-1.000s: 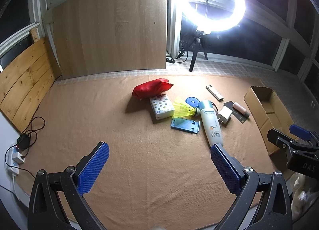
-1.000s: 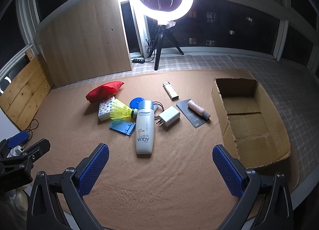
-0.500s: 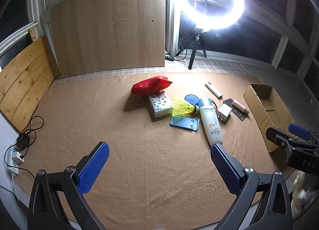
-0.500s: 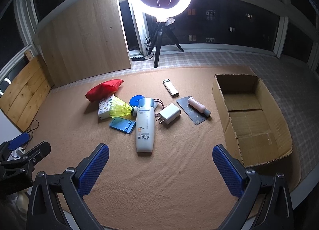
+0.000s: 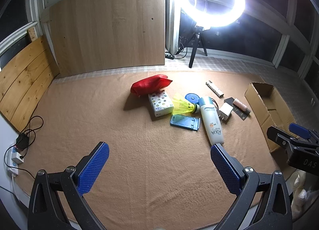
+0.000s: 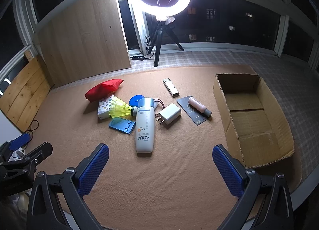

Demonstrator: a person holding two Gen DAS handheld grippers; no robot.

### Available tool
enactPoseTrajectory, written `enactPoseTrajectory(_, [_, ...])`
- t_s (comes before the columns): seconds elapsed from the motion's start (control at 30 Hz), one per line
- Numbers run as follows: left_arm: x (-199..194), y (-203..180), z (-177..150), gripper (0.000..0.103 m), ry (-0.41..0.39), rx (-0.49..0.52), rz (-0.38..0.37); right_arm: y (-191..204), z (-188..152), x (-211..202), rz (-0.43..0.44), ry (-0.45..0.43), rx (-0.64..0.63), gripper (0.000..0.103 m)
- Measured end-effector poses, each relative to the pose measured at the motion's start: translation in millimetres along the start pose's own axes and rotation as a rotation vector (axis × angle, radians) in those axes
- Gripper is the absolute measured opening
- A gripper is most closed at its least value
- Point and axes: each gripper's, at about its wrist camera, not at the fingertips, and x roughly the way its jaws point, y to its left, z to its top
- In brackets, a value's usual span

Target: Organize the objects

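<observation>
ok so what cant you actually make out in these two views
- Blue disc: right wrist view, partly behind the AQUA bottle; what it is stays unclear.
- Small print on the bottle: too small in both views.
- Dark card: pink tube lies on it; text unreadable.
- Cardboard box: left wrist view, near end hidden by the right gripper.
- Tissue pack: shuttlecock covers part of it.
</observation>
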Motion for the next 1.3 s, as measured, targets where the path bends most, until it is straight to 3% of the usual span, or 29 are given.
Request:
enactPoseTrajectory(0.77, [39.6,-4.2,14.3,0.103,0.042,-0.010,-0.027,-5.0,16.3,34.3,0.047,0.060,0.012,0.103])
enactPoseTrajectory(1.3, [96.3,-29.3,23.4,0.099,0.087,0.015,-0.126,-9.8,42.6,92.4,0.135,0.149,0.018,0.102])
